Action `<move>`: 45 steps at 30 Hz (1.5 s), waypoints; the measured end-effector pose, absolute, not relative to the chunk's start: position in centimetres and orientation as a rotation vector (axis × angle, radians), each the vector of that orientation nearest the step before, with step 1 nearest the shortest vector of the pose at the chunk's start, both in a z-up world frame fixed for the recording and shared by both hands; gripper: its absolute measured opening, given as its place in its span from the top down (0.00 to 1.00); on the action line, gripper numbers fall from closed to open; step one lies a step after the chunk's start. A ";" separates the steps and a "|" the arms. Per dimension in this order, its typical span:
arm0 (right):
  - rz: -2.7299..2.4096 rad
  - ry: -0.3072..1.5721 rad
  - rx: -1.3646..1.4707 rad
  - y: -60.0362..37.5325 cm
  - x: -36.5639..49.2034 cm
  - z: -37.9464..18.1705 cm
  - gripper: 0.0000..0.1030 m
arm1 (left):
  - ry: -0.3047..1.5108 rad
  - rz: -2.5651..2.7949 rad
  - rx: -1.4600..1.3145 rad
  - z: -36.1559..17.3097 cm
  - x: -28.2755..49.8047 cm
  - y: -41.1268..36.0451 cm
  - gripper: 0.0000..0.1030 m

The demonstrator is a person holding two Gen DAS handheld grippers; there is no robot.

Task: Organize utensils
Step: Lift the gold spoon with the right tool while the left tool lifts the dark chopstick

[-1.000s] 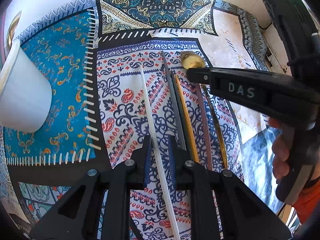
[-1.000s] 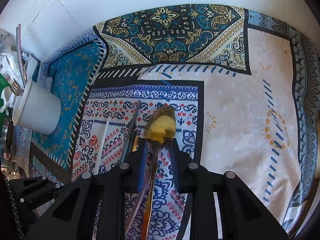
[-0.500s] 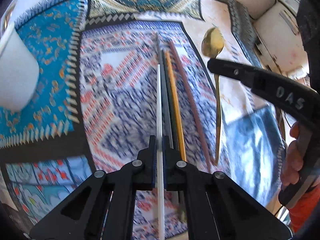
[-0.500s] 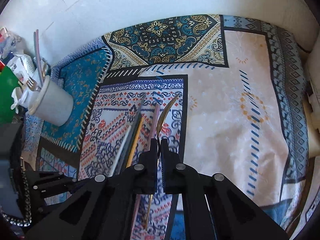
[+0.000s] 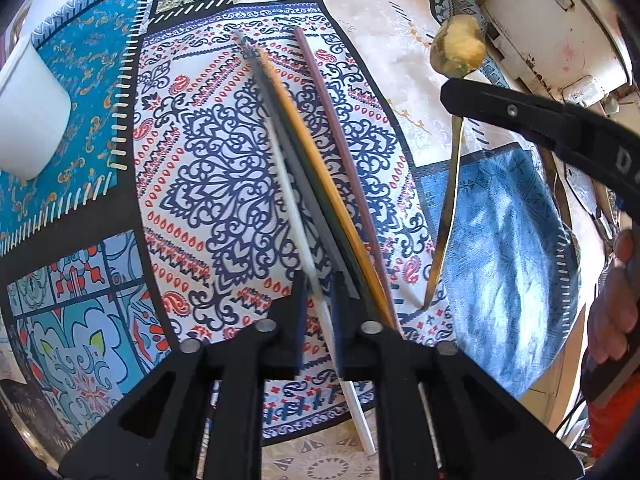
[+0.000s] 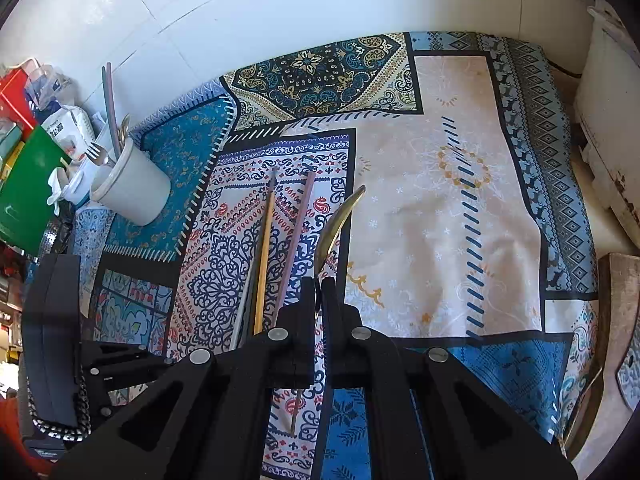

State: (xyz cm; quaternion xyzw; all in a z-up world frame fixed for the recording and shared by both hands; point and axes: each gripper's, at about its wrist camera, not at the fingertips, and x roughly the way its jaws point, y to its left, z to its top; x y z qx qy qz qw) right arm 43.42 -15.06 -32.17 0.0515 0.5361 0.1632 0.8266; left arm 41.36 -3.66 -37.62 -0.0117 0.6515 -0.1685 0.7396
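Gold spoon: shiny gold metal spoon (image 6: 338, 222) was clamped by its handle in the right gripper (image 6: 318, 296), bowl up and forward, seen edge-on; in the left wrist view the bowl (image 5: 458, 46) sat above the black finger and the handle hung down free of the cloth.
Right jaws: nearly closed, pressed on the spoon handle, only a thin slit showed between them.
Left gripper: black two-finger gripper (image 5: 318, 304) was low over the cloth, the long thin white chopstick (image 5: 294, 200) running between its fingers.
Left jaws: a narrow gap, the white stick inside it; blurred there, could not tell whether the pads pinched it.
Stick bundle: white stick lay tight beside a dark grey-green stick (image 5: 304, 176), then an orange-yellow stick (image 5: 320, 178), then a mauve-brown stick (image 5: 340, 152), all fanning from near the left gripper toward the far side.
Placement: bundle lay on the white panel with navy and red paisley print of the patchwork patterned cloth (image 6: 440, 200) covering the worktop.
Holder: white plastic cup (image 6: 134, 186) stood on the teal panel at far left, well apart from the sticks, with a silver fork (image 6: 96, 152) and a few long handles in it.
Clutter: green box (image 6: 28, 192) and packets beside the cup against the white tiled wall (image 6: 280, 12).
Hand: person's right hand (image 5: 612, 304) gripped the right tool's handle.
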 end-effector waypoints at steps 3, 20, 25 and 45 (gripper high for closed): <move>0.345 1.132 0.114 -15.3 43.1 -31.9 0.97 | 1.435 -0.389 -0.056 -37.7 42.3 -4.9 0.77; 0.331 1.103 0.120 -16.3 42.0 -30.4 0.97 | 1.355 -0.403 -0.042 -36.5 40.9 -5.1 0.96; 0.345 1.085 0.120 -15.5 41.9 -29.6 0.97 | 1.351 -0.399 -0.070 -36.1 39.9 -3.9 0.96; 0.327 1.057 0.111 -15.9 40.9 -28.5 0.97 | 1.466 -0.497 0.048 -36.1 39.3 -5.4 0.96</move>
